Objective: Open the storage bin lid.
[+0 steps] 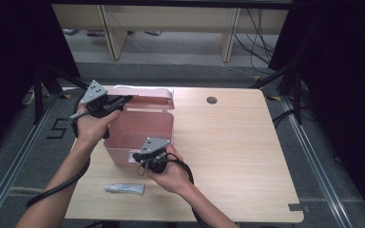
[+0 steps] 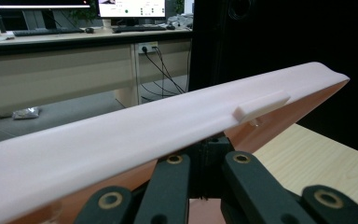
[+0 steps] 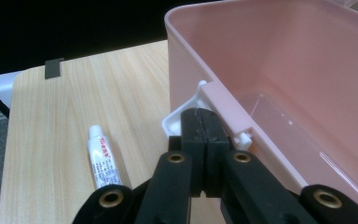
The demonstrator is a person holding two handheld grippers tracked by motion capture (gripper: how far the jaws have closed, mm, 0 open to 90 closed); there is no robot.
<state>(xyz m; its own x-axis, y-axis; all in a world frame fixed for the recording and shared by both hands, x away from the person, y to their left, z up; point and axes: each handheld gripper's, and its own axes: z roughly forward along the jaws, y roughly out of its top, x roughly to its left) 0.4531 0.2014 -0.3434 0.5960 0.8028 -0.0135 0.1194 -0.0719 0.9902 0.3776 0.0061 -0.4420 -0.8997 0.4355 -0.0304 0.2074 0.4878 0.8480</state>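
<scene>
Lying on the wooden table [image 1: 237, 137] near its front edge: 1 small white tube [image 1: 124, 189]. Farther back, 1 round cable hole [image 1: 211, 100]; beyond, pale desk legs [image 1: 229, 40] and dangling cables [image 1: 256, 40].

Box [image 1: 140, 130] on worktop [image 1: 237, 142], left of middle, toward near edge. Lid [image 1: 142, 91] raised at box's far side. Left tool [image 1: 123, 100] at lid's left end, jaws closed under lid edge [image 2: 168, 135]. Right tool [image 1: 137, 157] at box's near wall, jaws closed together against latch [image 3: 186, 119] on rim. Tube [image 1: 124, 189] flat on worktop, in front of box, near front edge, left of right hand [image 1: 171, 173]. Hole [image 1: 212, 100] in worktop behind and right of box. Desks on floor beyond worktop.
</scene>
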